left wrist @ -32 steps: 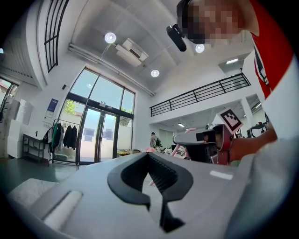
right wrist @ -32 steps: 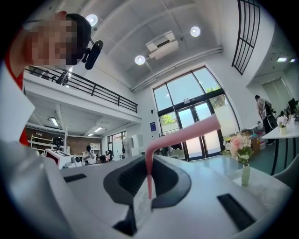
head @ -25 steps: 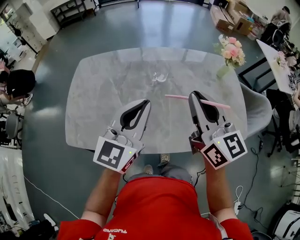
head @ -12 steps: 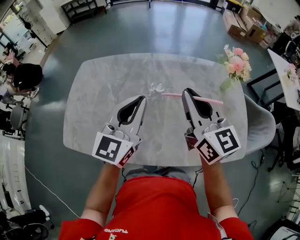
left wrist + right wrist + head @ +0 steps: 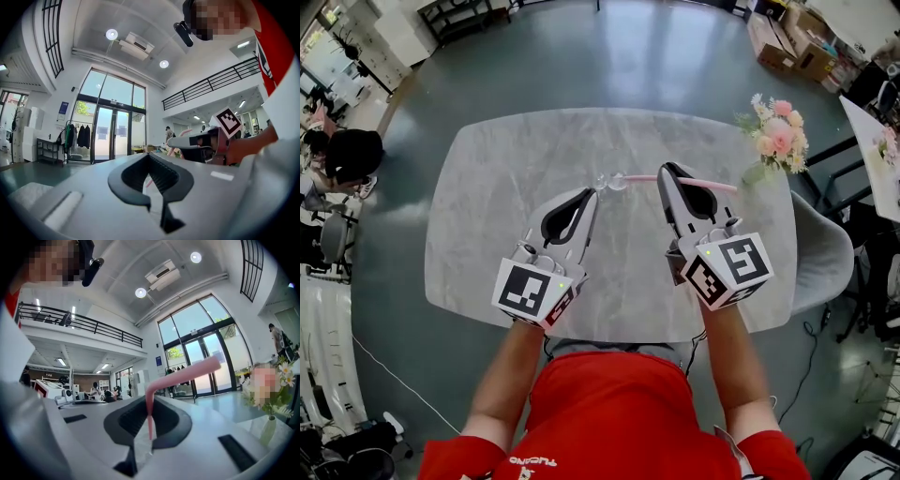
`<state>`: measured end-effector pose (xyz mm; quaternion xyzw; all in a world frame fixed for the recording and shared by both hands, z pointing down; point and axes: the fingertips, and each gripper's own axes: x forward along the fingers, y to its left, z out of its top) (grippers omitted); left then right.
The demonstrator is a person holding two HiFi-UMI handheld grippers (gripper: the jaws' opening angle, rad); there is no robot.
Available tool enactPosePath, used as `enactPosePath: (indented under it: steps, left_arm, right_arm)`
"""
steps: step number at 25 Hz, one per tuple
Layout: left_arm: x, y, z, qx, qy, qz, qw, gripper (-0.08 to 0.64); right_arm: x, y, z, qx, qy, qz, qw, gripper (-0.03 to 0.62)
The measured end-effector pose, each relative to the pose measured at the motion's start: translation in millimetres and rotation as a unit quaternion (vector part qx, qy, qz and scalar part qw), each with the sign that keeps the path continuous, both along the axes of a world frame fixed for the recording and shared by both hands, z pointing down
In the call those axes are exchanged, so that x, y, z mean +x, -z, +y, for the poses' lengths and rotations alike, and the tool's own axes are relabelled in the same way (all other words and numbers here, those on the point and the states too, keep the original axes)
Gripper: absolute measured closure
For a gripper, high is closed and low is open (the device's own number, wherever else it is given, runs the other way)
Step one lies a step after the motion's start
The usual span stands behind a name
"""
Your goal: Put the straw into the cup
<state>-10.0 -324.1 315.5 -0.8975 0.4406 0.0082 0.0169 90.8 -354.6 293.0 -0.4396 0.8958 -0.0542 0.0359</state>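
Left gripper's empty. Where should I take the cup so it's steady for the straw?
Grip the cup low on its side wall, coming in level from its near left, where the left gripper points. It stands upright, and the straw in the right gripper points in from the right at the rim, so leave the top clear.

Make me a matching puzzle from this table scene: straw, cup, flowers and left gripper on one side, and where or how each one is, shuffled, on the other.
Things:
1. straw
2. cup
3. flowers
4. left gripper

Place or state:
A. at the right edge of the table
B. nothing between its jaws
C. pink, clamped in the right gripper
D. clear, standing on the table just past the gripper tips

Pairs: 1-C, 2-D, 3-A, 4-B
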Motion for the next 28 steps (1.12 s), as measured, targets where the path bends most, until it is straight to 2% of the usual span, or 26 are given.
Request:
enactPosePath:
  steps: [13,28]
  left_arm:
    - [2,-35,-48,-0.021,-0.020,-0.008,0.9996,0.554]
    - [0,-76,-85,-0.041,-0.028,-0.004,0.9987,0.554]
  right_arm:
    - [-13,-41,-48,-0.031,-0.022,0.019,0.999,0.572]
    - [-28,-127,-95,-0.093,-0.030,0.070,0.993,0.572]
